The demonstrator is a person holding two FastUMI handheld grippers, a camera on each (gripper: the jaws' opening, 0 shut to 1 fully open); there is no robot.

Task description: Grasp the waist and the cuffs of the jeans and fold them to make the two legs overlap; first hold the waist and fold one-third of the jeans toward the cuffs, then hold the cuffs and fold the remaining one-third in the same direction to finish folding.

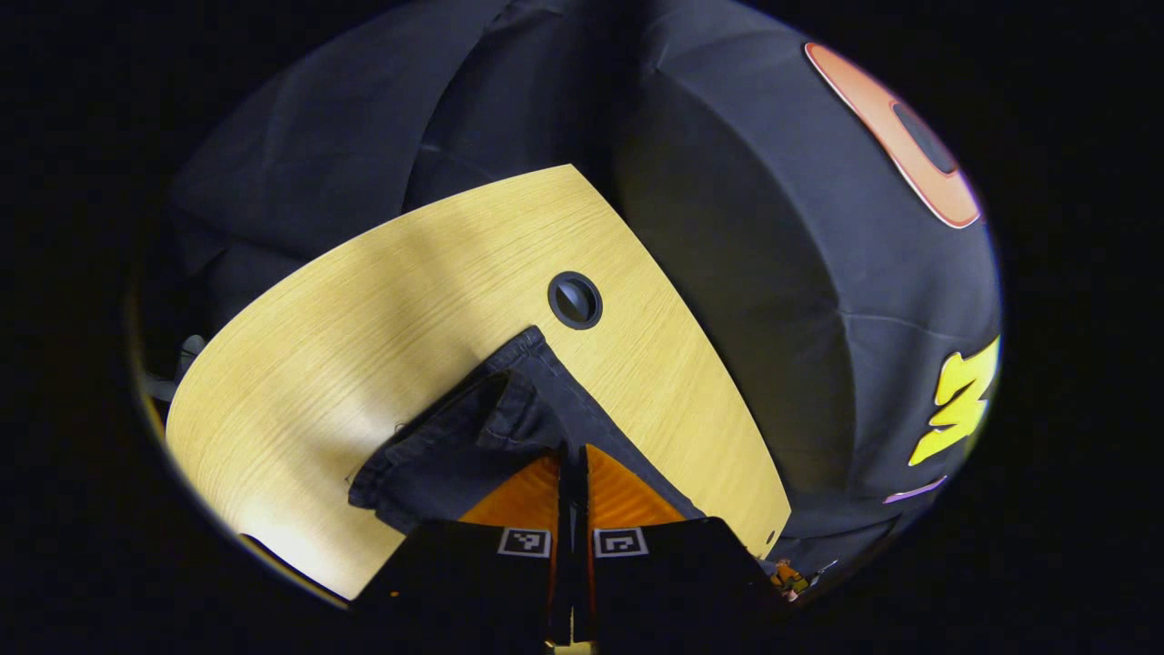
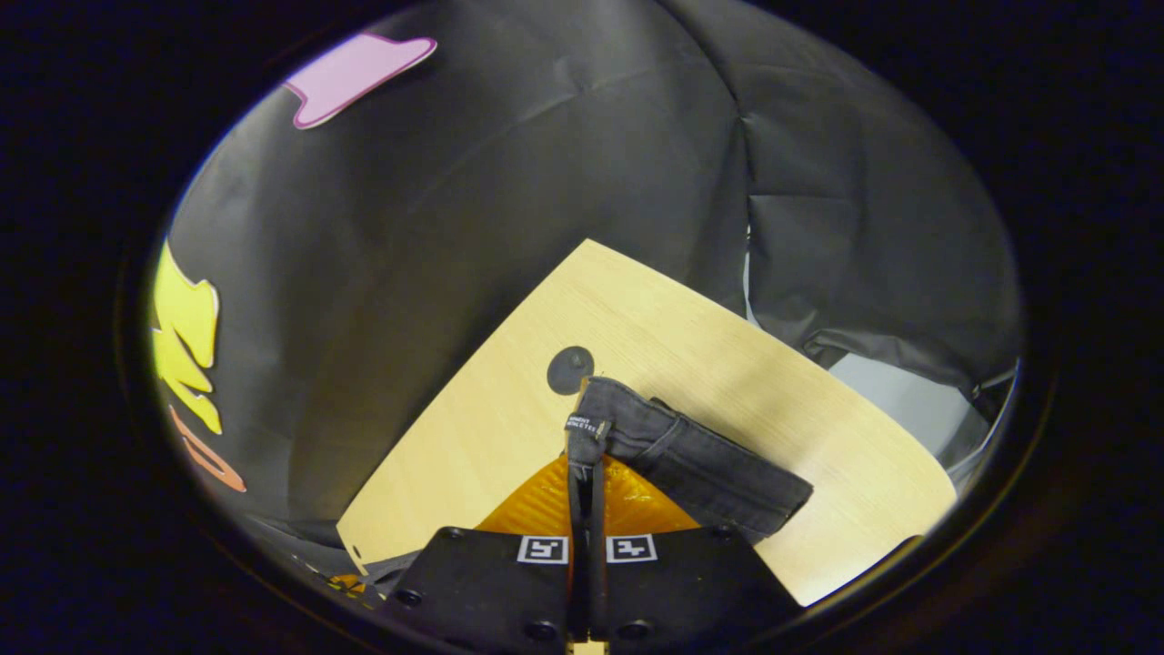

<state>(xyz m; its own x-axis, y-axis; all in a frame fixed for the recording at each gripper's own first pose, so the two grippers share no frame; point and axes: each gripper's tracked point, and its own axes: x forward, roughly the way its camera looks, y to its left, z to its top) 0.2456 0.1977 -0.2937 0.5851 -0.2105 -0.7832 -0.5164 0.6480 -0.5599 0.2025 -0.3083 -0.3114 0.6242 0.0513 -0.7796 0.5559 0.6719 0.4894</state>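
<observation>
Currently you are lifting the dark denim jeans by two corners above the pale wood-grain surface. Your left tongs are pinching a hemmed edge of the fabric, the fingers closed flat together on the cloth. Your right tongs are gripping the labelled waistband corner just as tightly, the jaws pressed together on it. Beyond both grips, a round dark grommet is sitting in the surface. You are probably carrying out a fold, though which one cannot be told, as the rest of the garment is lying out of sight. Next you are likely needing to carry both corners across together, level, and lower them before releasing.
</observation>
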